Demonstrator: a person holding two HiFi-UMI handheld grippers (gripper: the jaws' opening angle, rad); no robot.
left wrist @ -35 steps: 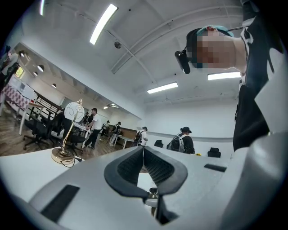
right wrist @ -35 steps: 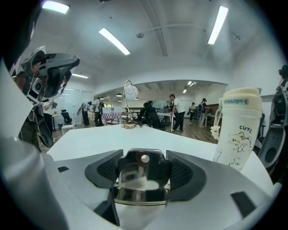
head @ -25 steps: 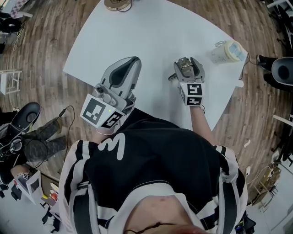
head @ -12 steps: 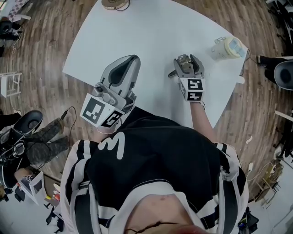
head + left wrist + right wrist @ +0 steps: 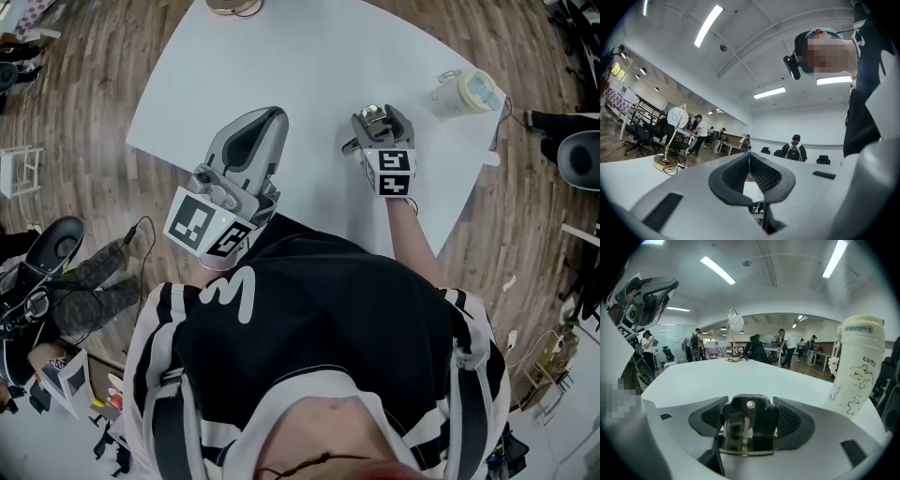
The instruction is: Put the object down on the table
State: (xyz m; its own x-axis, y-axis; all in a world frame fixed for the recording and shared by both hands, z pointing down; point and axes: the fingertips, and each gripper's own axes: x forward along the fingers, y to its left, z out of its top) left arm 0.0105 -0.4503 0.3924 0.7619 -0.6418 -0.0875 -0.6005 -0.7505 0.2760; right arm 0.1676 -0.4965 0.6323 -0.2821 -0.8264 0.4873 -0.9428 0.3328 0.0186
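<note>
— Object (image 5: 749,425) whereabouts?
— Clamped in the jaws of the right gripper (image 5: 380,127), low over the worktop (image 5: 309,66); whether it touches, I cannot tell.
— Advice?
— Lower it level, clear of the cup (image 5: 855,364), then part the jaws slowly (left gripper (image 5: 749,168) jaws pressed together, nothing between)

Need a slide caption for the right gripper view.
Right claw shut on a small dark metal object over the white table, cream lidded cup standing at right.

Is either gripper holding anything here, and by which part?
The right gripper clamps a small shiny metal object by its two sides; the left gripper is shut, empty.
</note>
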